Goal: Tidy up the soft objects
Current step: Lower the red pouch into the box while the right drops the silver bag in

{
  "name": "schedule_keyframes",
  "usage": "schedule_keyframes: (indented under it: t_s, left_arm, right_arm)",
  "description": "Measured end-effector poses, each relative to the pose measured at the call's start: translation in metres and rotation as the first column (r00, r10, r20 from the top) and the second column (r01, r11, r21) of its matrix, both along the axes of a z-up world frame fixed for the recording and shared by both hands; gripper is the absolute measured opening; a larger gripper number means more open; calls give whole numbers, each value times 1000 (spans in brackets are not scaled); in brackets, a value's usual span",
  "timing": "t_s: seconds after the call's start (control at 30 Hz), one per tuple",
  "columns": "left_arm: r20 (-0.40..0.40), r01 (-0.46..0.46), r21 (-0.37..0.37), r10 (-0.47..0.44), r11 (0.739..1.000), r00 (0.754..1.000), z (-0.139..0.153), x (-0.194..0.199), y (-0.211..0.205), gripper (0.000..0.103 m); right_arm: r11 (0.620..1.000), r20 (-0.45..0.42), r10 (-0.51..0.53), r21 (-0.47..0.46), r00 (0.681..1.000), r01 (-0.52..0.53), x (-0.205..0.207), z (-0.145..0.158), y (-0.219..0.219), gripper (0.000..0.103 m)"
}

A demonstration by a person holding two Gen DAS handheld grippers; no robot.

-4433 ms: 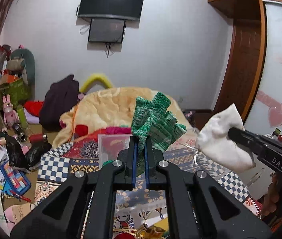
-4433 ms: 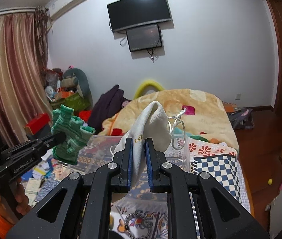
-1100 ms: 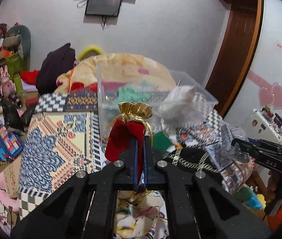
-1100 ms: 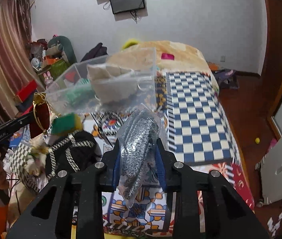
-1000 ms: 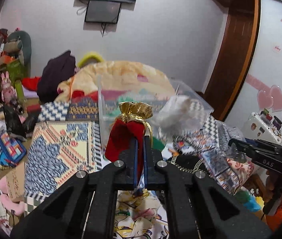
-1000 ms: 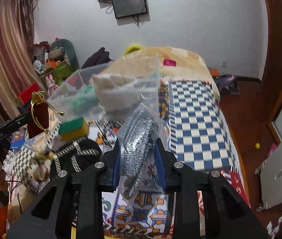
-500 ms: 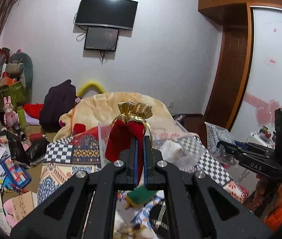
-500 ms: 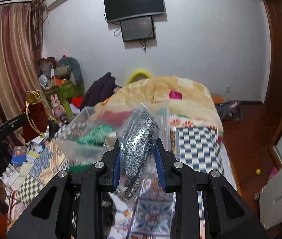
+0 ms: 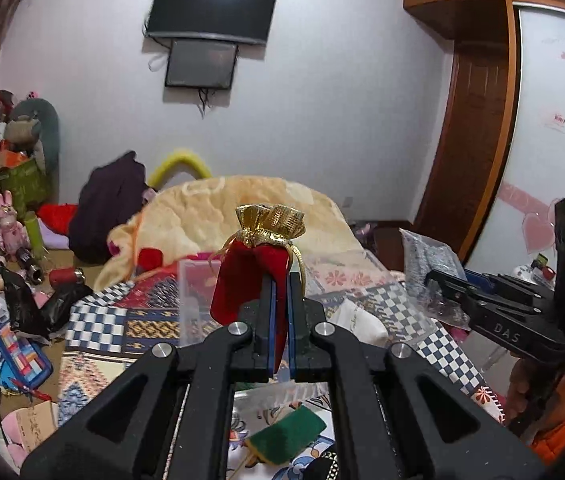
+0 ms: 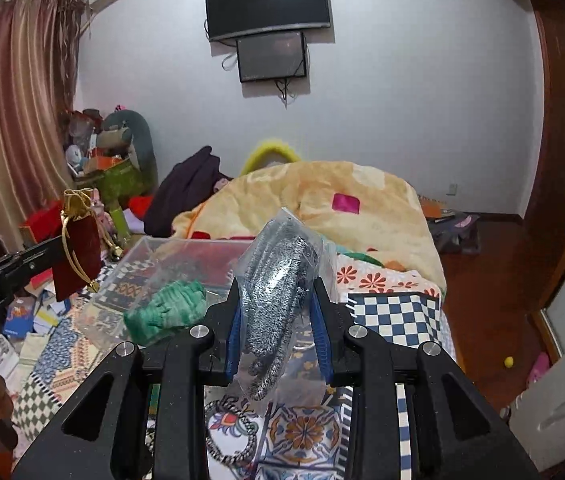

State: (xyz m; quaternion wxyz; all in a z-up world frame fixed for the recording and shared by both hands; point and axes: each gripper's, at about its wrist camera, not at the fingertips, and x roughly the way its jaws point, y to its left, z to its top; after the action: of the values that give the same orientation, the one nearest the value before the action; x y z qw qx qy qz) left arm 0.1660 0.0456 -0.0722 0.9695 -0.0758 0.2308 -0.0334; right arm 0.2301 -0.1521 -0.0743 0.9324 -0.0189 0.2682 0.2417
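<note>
Velvet pouch (image 9: 248,280) — light, limp — pinched mid-body in my left tool (image 9: 279,322), held above the clear bin (image 10: 170,276); bagged grey glove (image 10: 278,292), slippery in its wrapper, clamped in my right tool (image 10: 276,336) — I'd grip through the fabric.

Soft items: two held aloft, two in the bin.

Red velvet pouch (image 9: 251,276) with gold top, upright, pinched in left gripper (image 9: 279,320); grey knit gloves in clear bag (image 10: 278,292) clamped in right gripper (image 10: 276,334). Green knit glove (image 10: 168,310) and white cloth pouch (image 9: 358,322) lie inside clear plastic bin (image 10: 134,268) on bed.
</note>
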Motion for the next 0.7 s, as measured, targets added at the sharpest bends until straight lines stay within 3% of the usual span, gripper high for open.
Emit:
schedule_keyframes:
  t_s: [0.4,0.7]
  left_arm:
    - [-173,34,28,-28,999,985,-42,57,-19,4]
    - [-246,65,34,-55,997,968,-59,72,-30,6]
  right_arm:
    - [996,-96,6,-85,995,-14,25,-33,13,28]
    - [993,-124,15,-112,992,-29,28,-35,17,30]
